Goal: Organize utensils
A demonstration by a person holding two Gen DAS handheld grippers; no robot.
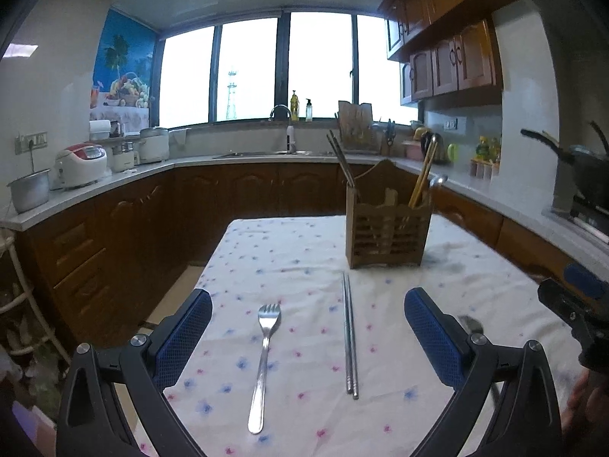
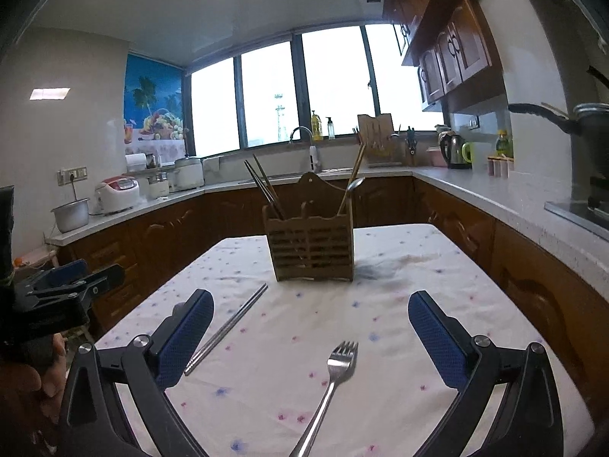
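A wooden utensil holder [image 1: 388, 234] [image 2: 313, 249] stands at the far middle of the table, holding dark chopsticks [image 1: 340, 162], light wooden chopsticks [image 1: 423, 175] and a spoon [image 2: 352, 186]. A steel fork [image 1: 264, 361] and a pair of metal chopsticks [image 1: 349, 337] lie flat between my left gripper's [image 1: 306, 327] open jaws. My right gripper [image 2: 310, 331] is open and empty over another fork [image 2: 331, 384], with the metal chopsticks [image 2: 228, 327] by its left finger. The fork in the left wrist view is not seen in the right wrist view.
The table wears a white floral cloth [image 1: 304, 251] with a dark smudge [image 2: 380, 268] right of the holder. Kitchen counters [image 1: 114, 181] with rice cookers, a sink, a kettle [image 2: 453, 150] and a stove pan [image 2: 586, 122] ring the table. My right gripper shows at the left wrist view's right edge [image 1: 578, 304].
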